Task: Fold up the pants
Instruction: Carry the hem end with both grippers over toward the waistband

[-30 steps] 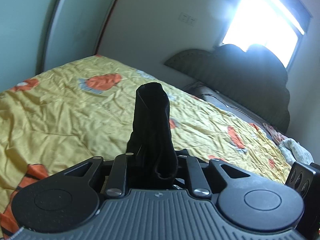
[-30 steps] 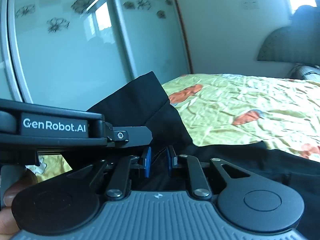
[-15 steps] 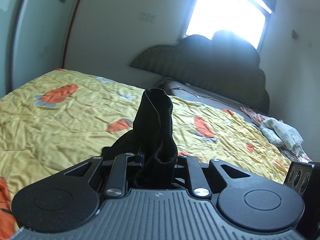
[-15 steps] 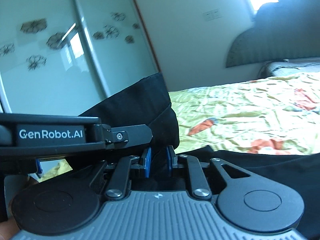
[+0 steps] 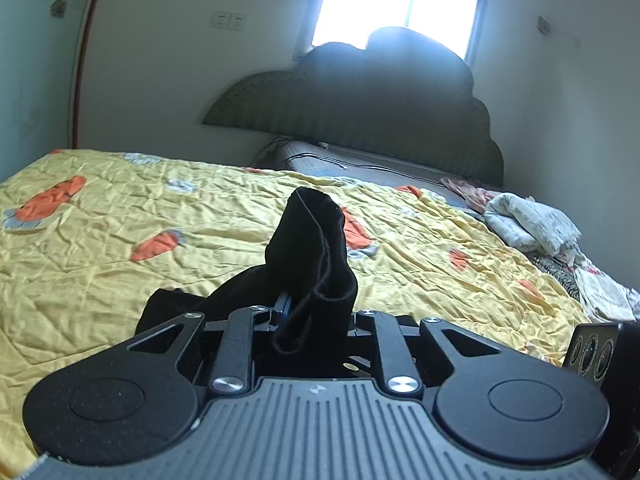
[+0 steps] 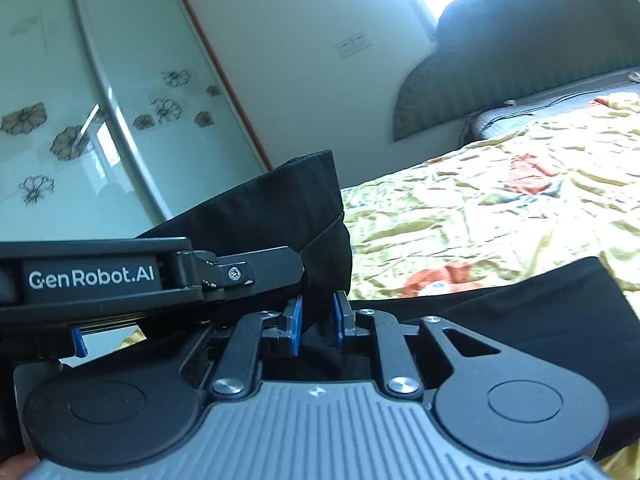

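1. Your left claw [image 5: 310, 316] is clenched on the black pants [image 5: 308, 248], bunched above the bed [image 5: 120, 248].
2. Right claw [image 6: 317, 322] pinches the hem too (rest drapes low).
3. Risk: thick bunch slips, fold skews.

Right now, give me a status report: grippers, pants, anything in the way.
Left gripper shut on pants. Right gripper shut on pants, rest trailing over the quilt. Clothes pile off to the side.

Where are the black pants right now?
The black pants are pinched in both the left gripper and the right gripper, lifted over the yellow bedspread.
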The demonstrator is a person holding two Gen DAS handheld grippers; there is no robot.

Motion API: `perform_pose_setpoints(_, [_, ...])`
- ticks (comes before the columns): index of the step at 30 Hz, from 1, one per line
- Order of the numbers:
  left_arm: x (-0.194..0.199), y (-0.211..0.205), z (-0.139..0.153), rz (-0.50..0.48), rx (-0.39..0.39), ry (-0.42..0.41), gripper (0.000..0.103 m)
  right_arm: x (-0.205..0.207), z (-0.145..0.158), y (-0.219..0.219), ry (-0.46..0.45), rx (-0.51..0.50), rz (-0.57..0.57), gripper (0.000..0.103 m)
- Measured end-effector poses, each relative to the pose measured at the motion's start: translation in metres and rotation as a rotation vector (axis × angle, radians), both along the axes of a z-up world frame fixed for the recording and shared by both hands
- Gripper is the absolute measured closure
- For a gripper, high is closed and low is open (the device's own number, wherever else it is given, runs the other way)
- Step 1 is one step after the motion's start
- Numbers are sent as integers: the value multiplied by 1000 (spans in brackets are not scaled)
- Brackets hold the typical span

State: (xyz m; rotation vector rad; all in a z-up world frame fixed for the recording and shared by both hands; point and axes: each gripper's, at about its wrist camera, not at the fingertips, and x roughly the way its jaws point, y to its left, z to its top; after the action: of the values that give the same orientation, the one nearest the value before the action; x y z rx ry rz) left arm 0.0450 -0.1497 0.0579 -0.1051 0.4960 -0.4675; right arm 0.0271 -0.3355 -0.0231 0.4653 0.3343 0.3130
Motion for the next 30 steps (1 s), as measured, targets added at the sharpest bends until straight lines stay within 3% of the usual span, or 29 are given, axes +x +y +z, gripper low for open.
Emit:
perform_pose_setpoints(11, [-9,-62,-3,-91,50,-54,82,-11,-12,-48,4,100,-104,87])
perform_pose_setpoints(17, [-11,-91,-13,-140,70,-69,82,-16,-18,-71,22,99,-167,87])
perform_pose_setpoints(30, [8,-124,-40,-166,86,17,81,-7,-53,-105,111,175,-201,87])
